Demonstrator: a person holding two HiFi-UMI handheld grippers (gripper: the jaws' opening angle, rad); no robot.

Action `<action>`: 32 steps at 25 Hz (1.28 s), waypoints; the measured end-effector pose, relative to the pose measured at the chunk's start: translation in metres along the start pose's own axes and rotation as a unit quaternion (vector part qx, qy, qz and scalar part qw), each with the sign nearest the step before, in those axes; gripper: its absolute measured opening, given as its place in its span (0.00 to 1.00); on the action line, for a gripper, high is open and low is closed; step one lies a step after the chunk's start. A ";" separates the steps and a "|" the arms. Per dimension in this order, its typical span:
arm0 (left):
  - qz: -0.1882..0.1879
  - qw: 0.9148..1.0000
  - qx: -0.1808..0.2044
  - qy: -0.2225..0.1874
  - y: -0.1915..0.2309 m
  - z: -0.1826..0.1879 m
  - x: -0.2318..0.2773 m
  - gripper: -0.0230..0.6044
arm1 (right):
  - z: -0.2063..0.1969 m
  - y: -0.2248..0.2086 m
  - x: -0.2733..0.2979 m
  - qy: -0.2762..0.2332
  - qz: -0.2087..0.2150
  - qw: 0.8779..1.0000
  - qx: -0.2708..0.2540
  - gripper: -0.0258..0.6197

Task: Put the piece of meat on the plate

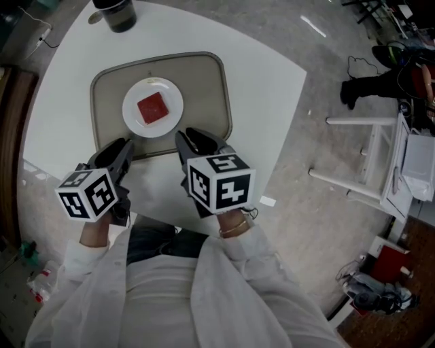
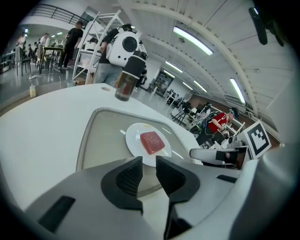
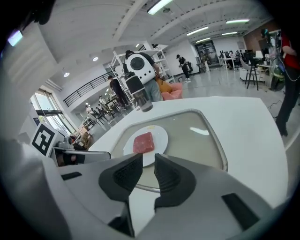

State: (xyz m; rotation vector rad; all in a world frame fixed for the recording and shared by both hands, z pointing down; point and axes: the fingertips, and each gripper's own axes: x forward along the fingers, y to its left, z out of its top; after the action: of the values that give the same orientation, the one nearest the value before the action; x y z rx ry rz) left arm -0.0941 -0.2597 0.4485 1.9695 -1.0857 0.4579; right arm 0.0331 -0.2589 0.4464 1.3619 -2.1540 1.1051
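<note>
A red square piece of meat [image 1: 151, 107] lies in the middle of a round white plate [image 1: 133, 117], which sits on a grey tray [image 1: 204, 81]. The same meat [image 2: 152, 142] shows ahead of the jaws in the left gripper view, and the meat [image 3: 143, 142] likewise in the right gripper view. My left gripper [image 1: 126, 145] hovers at the tray's near left corner. My right gripper [image 1: 189, 136] is over the tray's near edge. Both point at the plate with jaws almost together and nothing between them: left gripper [image 2: 149, 161], right gripper [image 3: 148, 159].
A dark cup [image 1: 115, 13] stands at the table's far side beyond the tray. The white table [image 1: 265, 88] ends just right of the tray. White frames [image 1: 360, 149] and clutter stand on the floor to the right. People and a white robot are in the background.
</note>
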 end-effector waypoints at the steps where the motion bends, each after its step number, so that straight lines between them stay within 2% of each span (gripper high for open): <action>1: -0.003 1.000 -0.002 -0.004 -0.005 -0.004 -0.002 0.18 | -0.001 0.001 -0.006 -0.007 0.005 1.000 -0.003 0.17; 7: -0.031 0.999 0.007 -0.038 -0.049 -0.021 -0.020 0.18 | -0.007 0.019 -0.049 -0.059 0.062 0.996 -0.022 0.17; 12: -0.063 0.995 0.015 -0.074 -0.079 -0.034 -0.044 0.18 | -0.014 0.030 -0.090 -0.087 0.071 0.992 -0.054 0.10; 15: -0.075 0.993 0.011 -0.094 -0.096 -0.045 -0.055 0.15 | -0.020 0.033 -0.114 -0.105 0.094 0.988 -0.057 0.09; 21: -0.071 0.990 -0.005 -0.119 -0.120 -0.072 -0.074 0.09 | -0.023 0.059 -0.175 -0.166 0.180 0.969 -0.042 0.07; 25: -0.075 0.989 -0.012 -0.126 -0.132 -0.091 -0.084 0.08 | -0.039 0.062 -0.192 -0.161 0.193 0.967 -0.050 0.07; 32: -0.083 0.990 -0.003 -0.116 -0.147 -0.109 -0.096 0.07 | -0.061 0.065 -0.201 -0.143 0.185 0.970 -0.060 0.07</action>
State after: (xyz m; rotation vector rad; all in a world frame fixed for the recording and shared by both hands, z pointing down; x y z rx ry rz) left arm -0.0199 -0.0792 0.3807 2.1250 -1.0512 0.1386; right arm 0.0646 -0.0776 0.3253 1.1513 -2.7214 0.9227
